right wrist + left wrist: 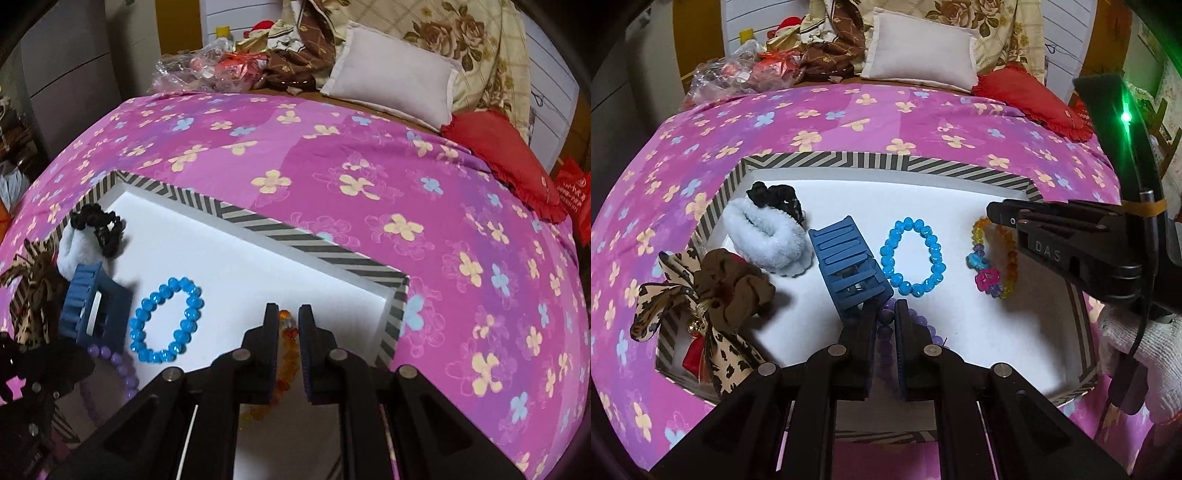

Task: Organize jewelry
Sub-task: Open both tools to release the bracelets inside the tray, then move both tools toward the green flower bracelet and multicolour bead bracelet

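Beside the blue claw clip (849,266), left jaws pinch purple beads (884,317); right jaws straddle amber bracelet (288,347).

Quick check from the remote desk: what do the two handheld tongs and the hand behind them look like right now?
Both tongs are matte black linkages with silver round pivot pins and dark blue ribbed pads. The left tongs fill their own camera's lower edge. The right tongs carry raised "DAS" lettering, a black cable, a tan band, and a green light on the body behind them. The right hand wears a white knit glove.
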Action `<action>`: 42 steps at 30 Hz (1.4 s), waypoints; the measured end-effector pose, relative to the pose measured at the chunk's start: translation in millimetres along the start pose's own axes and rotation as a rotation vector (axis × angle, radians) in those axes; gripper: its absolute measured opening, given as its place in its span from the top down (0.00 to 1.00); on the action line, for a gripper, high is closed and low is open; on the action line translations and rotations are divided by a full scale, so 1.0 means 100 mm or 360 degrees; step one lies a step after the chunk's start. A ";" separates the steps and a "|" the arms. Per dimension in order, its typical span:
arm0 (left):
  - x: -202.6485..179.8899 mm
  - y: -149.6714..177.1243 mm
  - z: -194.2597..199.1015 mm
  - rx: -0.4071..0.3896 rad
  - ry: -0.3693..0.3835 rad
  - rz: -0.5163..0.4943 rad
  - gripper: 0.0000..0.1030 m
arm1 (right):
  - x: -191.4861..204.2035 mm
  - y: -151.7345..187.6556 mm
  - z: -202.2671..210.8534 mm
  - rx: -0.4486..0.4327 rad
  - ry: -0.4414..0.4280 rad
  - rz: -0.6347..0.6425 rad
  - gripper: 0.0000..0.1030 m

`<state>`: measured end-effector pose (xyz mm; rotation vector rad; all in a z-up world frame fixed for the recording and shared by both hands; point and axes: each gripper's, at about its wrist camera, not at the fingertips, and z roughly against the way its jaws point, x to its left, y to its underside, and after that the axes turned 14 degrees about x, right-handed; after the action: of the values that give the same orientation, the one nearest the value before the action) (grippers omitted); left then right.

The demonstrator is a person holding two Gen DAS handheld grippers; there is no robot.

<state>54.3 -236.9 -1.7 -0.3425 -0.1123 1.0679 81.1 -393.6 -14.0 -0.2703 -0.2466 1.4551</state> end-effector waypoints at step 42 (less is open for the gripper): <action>0.09 1.19 0.80 -0.0233 -0.0131 -0.0024 0.68 | 0.59 2.14 1.35 -0.0345 -0.0144 -0.0058 0.24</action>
<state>-61.5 -159.5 33.5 -0.4289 -0.2674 1.0613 -157.7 -310.2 43.2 -0.3737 -0.4820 1.4076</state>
